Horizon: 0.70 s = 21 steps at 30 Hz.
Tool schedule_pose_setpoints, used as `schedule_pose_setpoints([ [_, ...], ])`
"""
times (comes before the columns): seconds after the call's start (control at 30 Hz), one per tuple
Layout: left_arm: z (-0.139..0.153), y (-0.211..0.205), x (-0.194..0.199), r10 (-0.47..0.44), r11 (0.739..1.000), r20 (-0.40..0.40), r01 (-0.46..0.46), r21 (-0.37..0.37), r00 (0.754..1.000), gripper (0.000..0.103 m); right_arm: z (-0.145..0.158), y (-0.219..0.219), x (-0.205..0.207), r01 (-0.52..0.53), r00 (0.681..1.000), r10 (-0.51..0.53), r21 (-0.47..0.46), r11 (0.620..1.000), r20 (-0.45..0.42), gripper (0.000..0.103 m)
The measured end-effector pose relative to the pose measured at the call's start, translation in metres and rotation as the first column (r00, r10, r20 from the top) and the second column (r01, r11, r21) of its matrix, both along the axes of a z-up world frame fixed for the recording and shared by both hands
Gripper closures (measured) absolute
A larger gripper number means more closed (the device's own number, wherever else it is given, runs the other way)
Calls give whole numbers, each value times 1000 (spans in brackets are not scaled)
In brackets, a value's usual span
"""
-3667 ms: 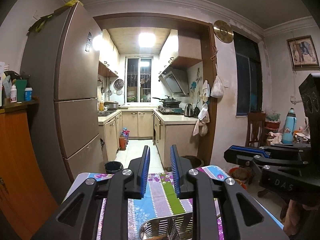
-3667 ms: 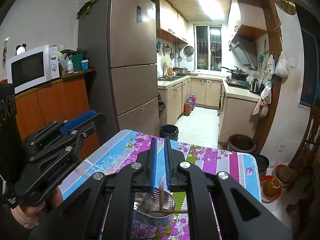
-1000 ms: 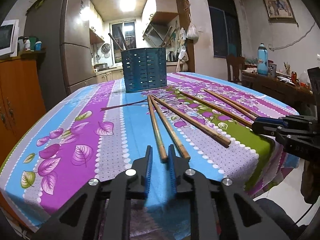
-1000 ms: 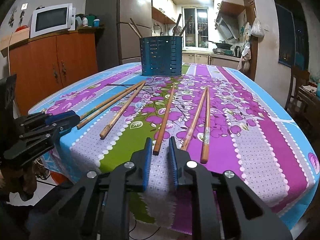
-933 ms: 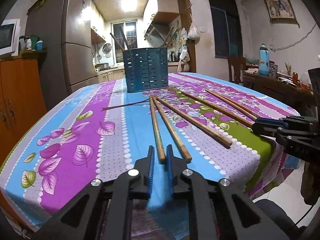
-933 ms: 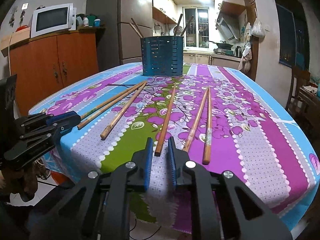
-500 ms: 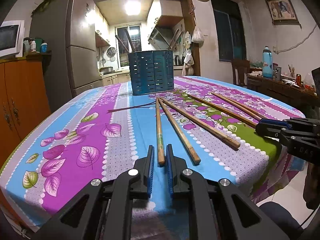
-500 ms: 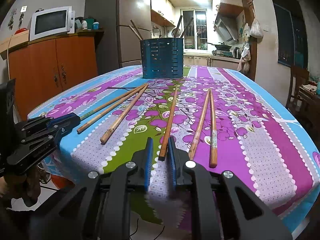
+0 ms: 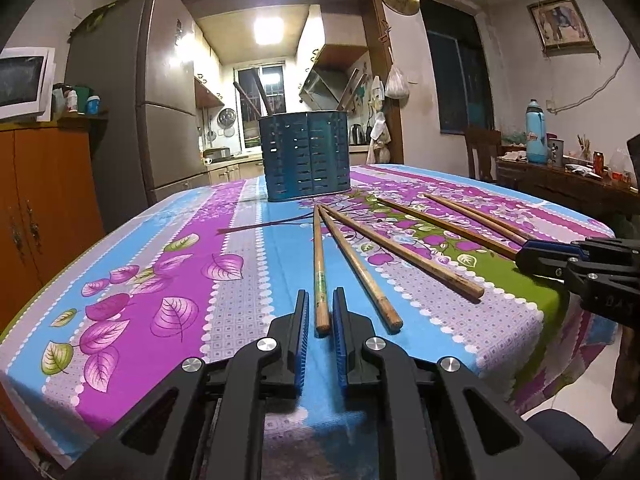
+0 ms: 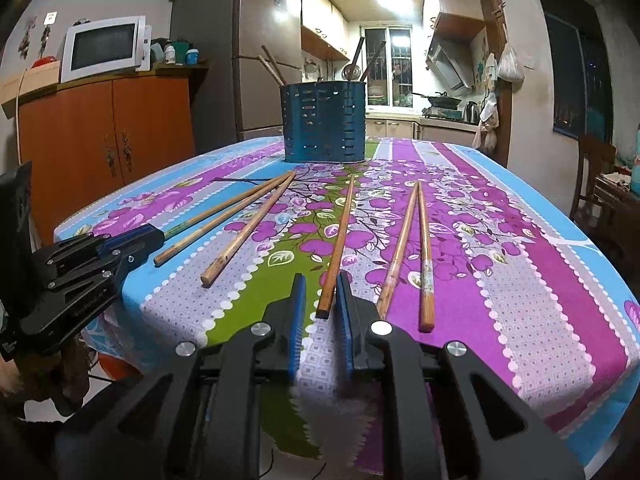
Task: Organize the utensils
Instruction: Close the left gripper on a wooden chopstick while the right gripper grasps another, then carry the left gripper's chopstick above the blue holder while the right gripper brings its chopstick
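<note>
My left gripper is pressed nearly together at the near left edge of the table, pinching the near end of the leftmost chopstick. My right gripper is just as narrow, nipping the near end of the fourth chopstick, counted from the left; seen down my own fingers, a sliver of gap shows beside each stick.

I count six wooden chopsticks flat on the flowered tablecloth, all running from near to far. Between my two held ones lie a second chopstick and a third chopstick. Right of my right gripper is a pair, touching at their far tips and spread at the near ends.

At the far end stands one dark blue slotted utensil holder, upright, with at least four sticks poking out of its top. Beyond it on the left, one white microwave sits on an orange cabinet.
</note>
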State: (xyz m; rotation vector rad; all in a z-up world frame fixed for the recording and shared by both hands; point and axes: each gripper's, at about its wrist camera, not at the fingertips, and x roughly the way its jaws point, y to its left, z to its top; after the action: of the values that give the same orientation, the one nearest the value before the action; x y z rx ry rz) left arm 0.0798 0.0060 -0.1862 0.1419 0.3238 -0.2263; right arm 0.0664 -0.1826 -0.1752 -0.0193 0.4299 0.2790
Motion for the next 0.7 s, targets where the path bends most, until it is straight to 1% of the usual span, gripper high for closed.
schedule_pose_setpoints([
  [0.07, 1, 1, 0, 1, 1000, -4, -1, -7, 1000, 95, 0, -1, 0, 5, 1000, -5, 11, 1000, 6, 95],
  [0.23, 3, 2, 1, 0, 1000, -11, 0, -18, 1000, 95, 2, -5, 1, 19, 1000, -20, 32, 999, 9, 97],
  [0.33, 10, 4, -3, -5, 1000, 0, 5, -26, 1000, 95, 11, -10, -3, 27, 999, -28, 38, 999, 27, 97],
  [0.43, 23, 7, -8, -9, 999, 26, 10, -42, 1000, 95, 28, -13, -8, 24, 998, -26, 36, 999, 58, 98],
  [0.53, 43, 11, -16, -8, 998, 67, 12, -64, 998, 95, 51, -15, -14, 15, 994, -18, 28, 999, 106, 98],
  [0.7, 81, 11, -27, -12, 998, 164, 23, -65, 986, 95, 91, -13, -20, -10, 981, 10, 1, 1000, 196, 98],
])
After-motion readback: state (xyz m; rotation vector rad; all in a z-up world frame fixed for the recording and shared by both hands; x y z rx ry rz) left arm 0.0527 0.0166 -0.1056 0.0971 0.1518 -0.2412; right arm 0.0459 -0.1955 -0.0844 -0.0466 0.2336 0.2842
